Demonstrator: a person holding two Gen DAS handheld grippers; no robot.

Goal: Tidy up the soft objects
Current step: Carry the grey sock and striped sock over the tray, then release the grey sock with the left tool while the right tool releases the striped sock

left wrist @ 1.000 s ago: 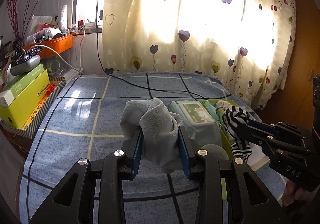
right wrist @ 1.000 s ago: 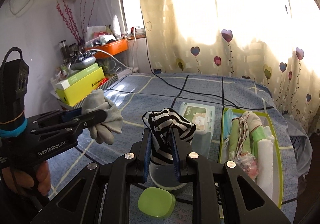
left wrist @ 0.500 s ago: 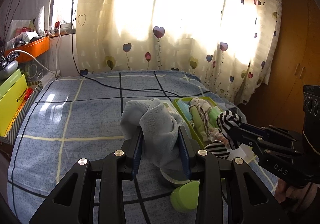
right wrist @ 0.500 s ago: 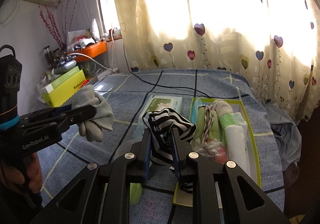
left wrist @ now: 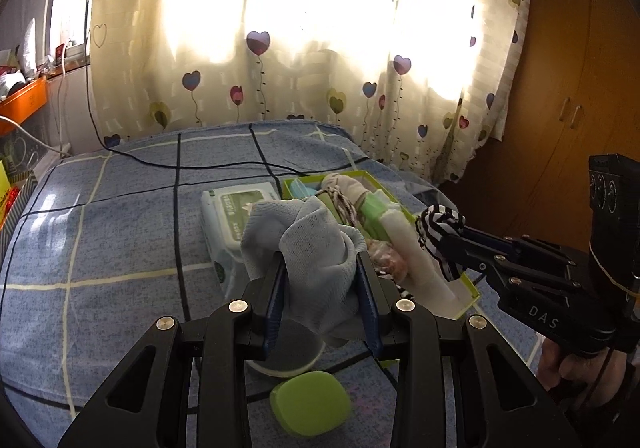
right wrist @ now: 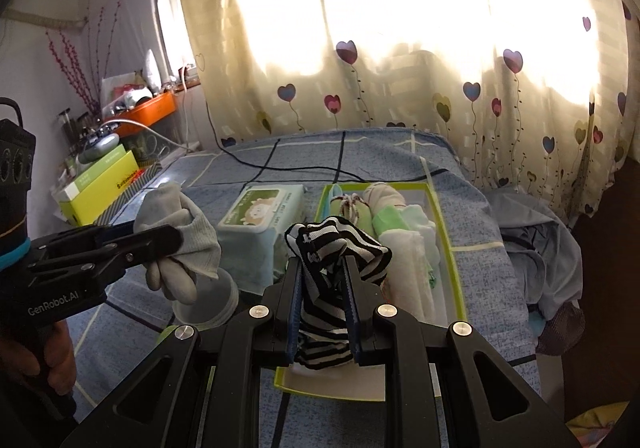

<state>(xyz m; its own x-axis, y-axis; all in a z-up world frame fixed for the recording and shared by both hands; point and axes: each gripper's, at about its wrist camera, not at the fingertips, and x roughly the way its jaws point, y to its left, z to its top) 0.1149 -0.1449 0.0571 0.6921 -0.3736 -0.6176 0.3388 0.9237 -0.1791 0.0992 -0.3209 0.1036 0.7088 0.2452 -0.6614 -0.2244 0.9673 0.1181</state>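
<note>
The grey sock (left wrist: 316,248), a soft ribbed knit bunched into loose folds, sits at the centre of the left wrist view, pinched between the blue pads of the left gripper (left wrist: 320,276); its crumpled top rises above the fingertips and a rounded end hangs below them, so its long axis runs roughly up and down the frame. In the right wrist view it shows at middle left, toe end drooping. The black-and-white striped sock (right wrist: 336,248) is a finer banded knit, folded over on itself at the centre of that view and squeezed in the nearly closed right gripper (right wrist: 322,280), its length also running vertically between the pads. Behind it, right of centre, lies the green-rimmed tray (right wrist: 452,248), a shallow rectangle packed with rolled cloths set lengthwise away from the camera. Just left of the tray rests a soft plastic wipes pack (right wrist: 264,212). Everything lies on a blue checked bedsheet (left wrist: 120,240). A rounded green lid (left wrist: 310,404) sits at the bottom centre of the left view.
</note>
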